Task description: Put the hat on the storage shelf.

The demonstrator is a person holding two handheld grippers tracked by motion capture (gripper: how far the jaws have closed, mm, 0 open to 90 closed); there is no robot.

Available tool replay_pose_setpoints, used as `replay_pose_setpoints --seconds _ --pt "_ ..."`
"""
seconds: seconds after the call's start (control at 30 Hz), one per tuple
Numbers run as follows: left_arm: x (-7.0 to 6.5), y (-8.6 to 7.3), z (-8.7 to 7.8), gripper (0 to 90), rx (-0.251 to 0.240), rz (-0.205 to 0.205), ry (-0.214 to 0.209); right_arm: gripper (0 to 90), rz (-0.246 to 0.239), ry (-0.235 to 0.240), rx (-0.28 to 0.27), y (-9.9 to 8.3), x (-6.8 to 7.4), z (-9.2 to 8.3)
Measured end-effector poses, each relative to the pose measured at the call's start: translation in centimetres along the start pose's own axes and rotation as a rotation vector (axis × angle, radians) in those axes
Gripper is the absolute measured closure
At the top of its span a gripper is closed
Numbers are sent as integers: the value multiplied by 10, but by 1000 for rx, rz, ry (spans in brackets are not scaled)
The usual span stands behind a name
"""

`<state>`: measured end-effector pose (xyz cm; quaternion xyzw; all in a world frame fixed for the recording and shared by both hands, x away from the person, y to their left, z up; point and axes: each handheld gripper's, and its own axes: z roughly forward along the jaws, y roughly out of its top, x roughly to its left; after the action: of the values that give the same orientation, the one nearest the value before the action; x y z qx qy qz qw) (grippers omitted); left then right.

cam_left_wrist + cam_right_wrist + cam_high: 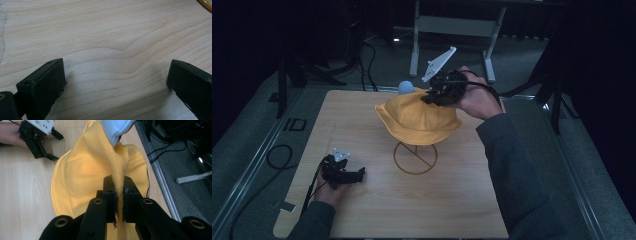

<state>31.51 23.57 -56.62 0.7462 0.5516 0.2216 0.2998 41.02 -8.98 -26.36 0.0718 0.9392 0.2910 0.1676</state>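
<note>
**Pale wood surface, yellow hat pinched on its stand**

Pale wood surface [377, 210] under dim light, dark floor and cables around. Yellow hat [419, 120] draped over a thin wire stand, ring base [415, 158] resting near the middle of the surface. Pale blue ball [406, 87] showing just behind the hat's far edge. Right tool [438, 95] at the hat's far right side, up off the surface, jaws shut tight on a raised fold of yellow fabric [119, 187]; fold squeezed between the two pads, hat crown and brim spreading away beyond the jaws. Right hand [479, 100] wrapped around the tool body. Left tool [354, 175] low at the near left, well apart from the hat, jaws spread wide with nothing between them except bare wood grain [115, 50]. Left hand [329, 192] lying on the surface behind it.
</note>
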Motion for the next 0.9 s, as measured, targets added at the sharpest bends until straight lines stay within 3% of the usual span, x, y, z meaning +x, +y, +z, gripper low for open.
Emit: replay_pose_setpoints --seconds 0.4,0.43,0.53,0.7,0.83,0.9 --pt "0 0 0 22 1 1 0 812 -14 26 61 7 8 27" --pt "0 0 0 22 1 2 -1 789 -14 24 61 7 8 28" --pt "0 0 0 22 0 2 -1 593 4 14 55 7 7 25" --pt "0 0 0 22 0 1 -2 341 14 -53 20 5 7 11" --pt "0 0 0 22 0 1 -1 267 21 -93 5 3 6 2" --pt "0 0 0 22 0 1 -1 244 20 -92 -1 0 5 -2"
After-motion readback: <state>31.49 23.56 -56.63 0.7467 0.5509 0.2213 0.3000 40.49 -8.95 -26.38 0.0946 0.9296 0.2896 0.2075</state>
